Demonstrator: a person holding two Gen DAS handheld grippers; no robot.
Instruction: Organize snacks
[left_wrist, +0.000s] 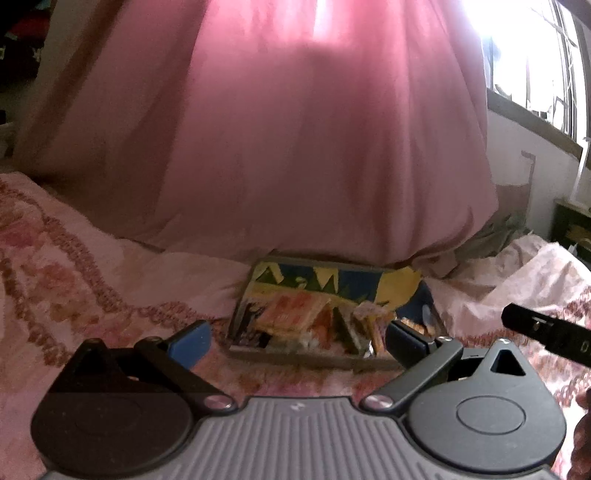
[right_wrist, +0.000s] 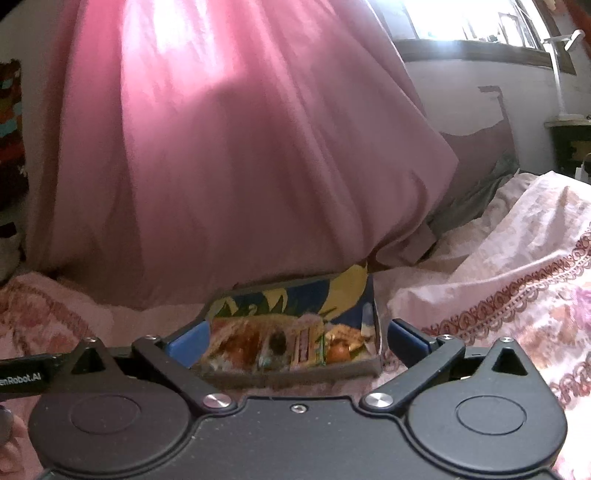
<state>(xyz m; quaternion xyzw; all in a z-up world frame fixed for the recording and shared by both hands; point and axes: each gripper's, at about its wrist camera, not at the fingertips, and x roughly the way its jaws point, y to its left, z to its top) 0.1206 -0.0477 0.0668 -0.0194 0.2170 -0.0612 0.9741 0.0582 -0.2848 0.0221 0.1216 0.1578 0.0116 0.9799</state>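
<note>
Here, at the bottom of each frame, both grippers are seen spread wide and empty: the left gripper (left_wrist: 299, 339) and the right gripper (right_wrist: 297, 341) each frame the open box (right_wrist: 295, 373) between blue pads (left_wrist: 192, 341), with nothing clamped.

Just beyond the fingertips, in the lower centre, the shallow box rests on the soft floral bedspread (left_wrist: 74, 266). Since that surface gives under load, the box could be tipped or slid if one wall were pressed from above, and its contents spilled. In the left view, the right-hand pad seems to overlap the box's right end, so a careless closing there might catch the wall instead of a packet.

Inside the box, a jumble of snacks (right_wrist: 266, 347) is held: a pink-and-green packet (right_wrist: 306, 349) standing near the middle, an orange, rounded item (right_wrist: 338, 350) to its right, and shiny wrappers on the left. These are blurred, so the exact kinds cannot be told. Crinkly wrappers packed this tightly could be crushed, or two lifted at once.

Farther back, the box's raised blue-and-yellow lid (right_wrist: 295, 299) leans toward the pink curtain (right_wrist: 221, 166) filling the upper frame; it could be knocked shut by a reaching finger.
</note>
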